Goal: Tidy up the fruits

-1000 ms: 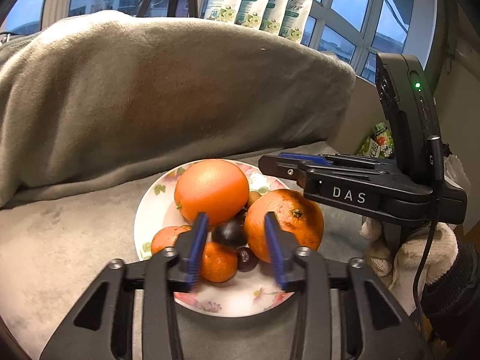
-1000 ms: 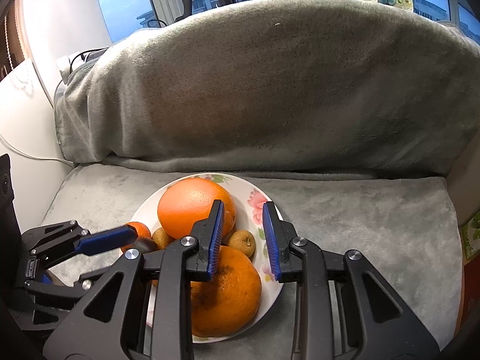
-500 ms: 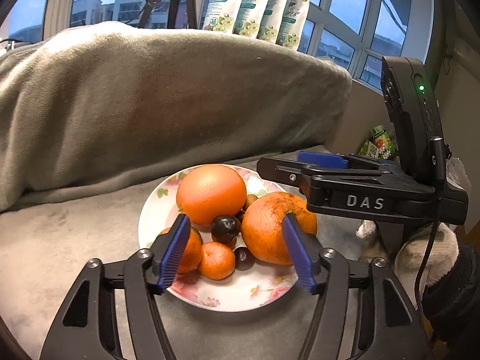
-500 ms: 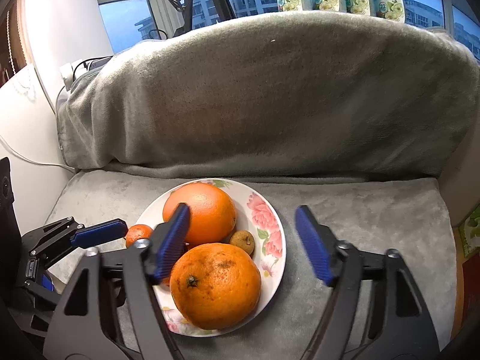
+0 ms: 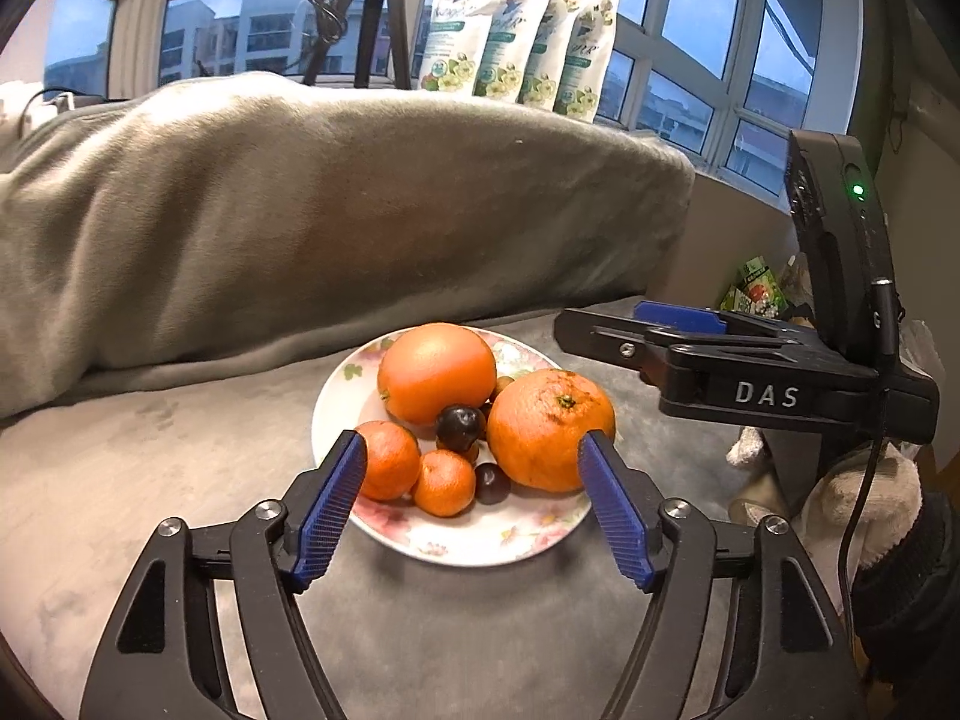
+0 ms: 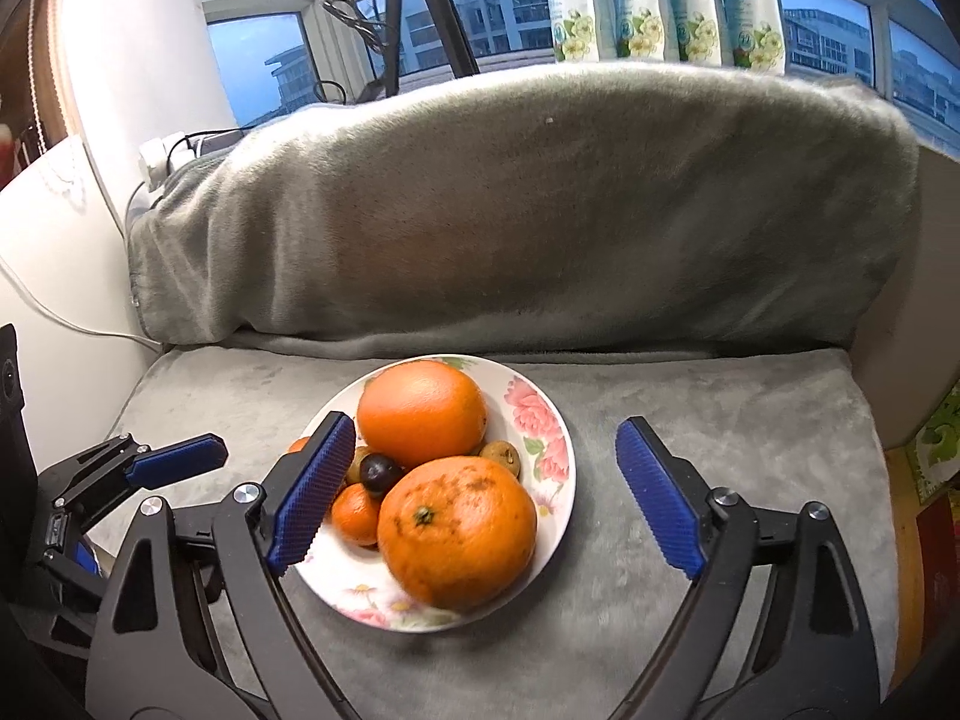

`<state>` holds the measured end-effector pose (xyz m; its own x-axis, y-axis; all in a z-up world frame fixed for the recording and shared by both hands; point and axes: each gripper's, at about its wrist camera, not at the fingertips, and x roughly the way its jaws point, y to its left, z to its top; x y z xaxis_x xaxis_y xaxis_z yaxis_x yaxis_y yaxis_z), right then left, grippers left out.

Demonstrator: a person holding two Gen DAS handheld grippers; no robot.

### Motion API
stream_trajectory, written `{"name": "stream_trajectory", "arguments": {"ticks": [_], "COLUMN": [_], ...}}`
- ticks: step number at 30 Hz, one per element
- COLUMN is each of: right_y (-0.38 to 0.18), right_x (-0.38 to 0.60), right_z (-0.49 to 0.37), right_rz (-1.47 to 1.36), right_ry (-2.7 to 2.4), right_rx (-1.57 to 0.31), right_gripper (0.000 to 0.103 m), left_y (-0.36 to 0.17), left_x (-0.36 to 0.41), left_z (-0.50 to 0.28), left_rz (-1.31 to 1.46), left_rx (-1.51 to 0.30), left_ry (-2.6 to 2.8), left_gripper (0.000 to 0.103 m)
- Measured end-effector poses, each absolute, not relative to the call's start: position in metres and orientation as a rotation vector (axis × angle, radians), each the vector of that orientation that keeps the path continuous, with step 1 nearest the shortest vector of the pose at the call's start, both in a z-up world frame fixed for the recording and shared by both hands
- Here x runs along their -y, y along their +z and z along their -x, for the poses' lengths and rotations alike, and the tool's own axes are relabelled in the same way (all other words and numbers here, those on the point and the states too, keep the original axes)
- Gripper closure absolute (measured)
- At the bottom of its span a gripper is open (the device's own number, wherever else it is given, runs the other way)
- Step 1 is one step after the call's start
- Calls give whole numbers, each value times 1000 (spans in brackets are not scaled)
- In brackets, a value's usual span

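Fruit fills the floral plate; we hold left claw at 9 o'clock, right claw at 6, jaws just spread apart, nothing clamped

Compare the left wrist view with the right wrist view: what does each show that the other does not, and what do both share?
Only the left wrist view shows a second dark grape at the front of the plate, a gloved hand and colourful packets at the right edge.

Only the right wrist view shows a white power strip with cables and the brownish fruit in full.

Both show the floral plate, two large oranges, small mandarins, a dark grape, the grey blanket, the pouches at the window, and both tongs open: left tongs, right tongs.
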<state>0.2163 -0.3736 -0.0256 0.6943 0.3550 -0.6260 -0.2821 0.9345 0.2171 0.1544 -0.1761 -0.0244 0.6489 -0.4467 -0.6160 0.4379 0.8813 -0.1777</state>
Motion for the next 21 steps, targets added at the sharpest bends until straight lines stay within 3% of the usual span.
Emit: {"name": "stream_trajectory", "arguments": {"ticks": [5, 21], "right_y": [-15, 6], "right_x": [372, 367], "right_z": [-194, -119], "right_rz": [-99, -47], "right_ry": [352, 241], "right_rx": [-684, -612], "right_gripper": [1, 0], "left_y": [-17, -2], "left_x": [167, 138], "left_z": [-138, -84], "left_rz": [19, 3], "left_rx": [-680, -612], "left_ry": [-486, -383], "left_gripper": [26, 22]}}
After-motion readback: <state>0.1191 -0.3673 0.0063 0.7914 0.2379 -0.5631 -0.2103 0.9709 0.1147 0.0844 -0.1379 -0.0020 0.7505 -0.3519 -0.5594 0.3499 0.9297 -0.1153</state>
